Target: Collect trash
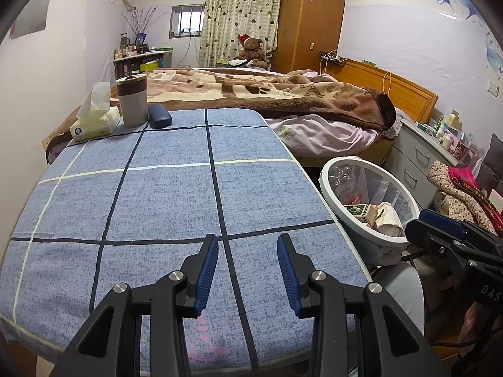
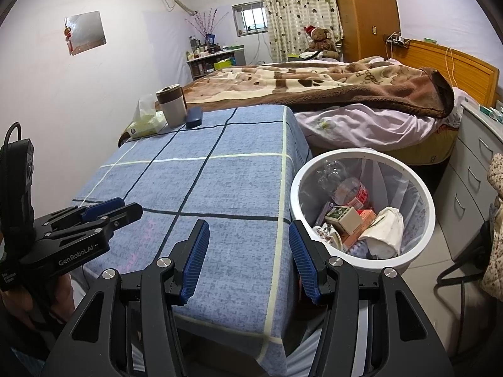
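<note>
My left gripper [image 1: 247, 253] and right gripper [image 2: 249, 238] hang open and empty over the near end of the blue checked tablecloth [image 1: 176, 201]. The trash lies in the white bin [image 2: 405, 262] on the floor just right of the table. At the far left a tissue pack [image 1: 94, 122], cup [image 1: 132, 100] and dark case [image 1: 159, 116] stand together, nothing blocking me.

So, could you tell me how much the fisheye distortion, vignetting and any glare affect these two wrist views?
Left wrist view: strong barrel bend, the table edges bow outward, dark vignette in the corners, the left gripper sharp, no glare. Right wrist view: the same curvature, the wardrobe leans, the window is blown out, and the bin liner shows slight sheen.
</note>
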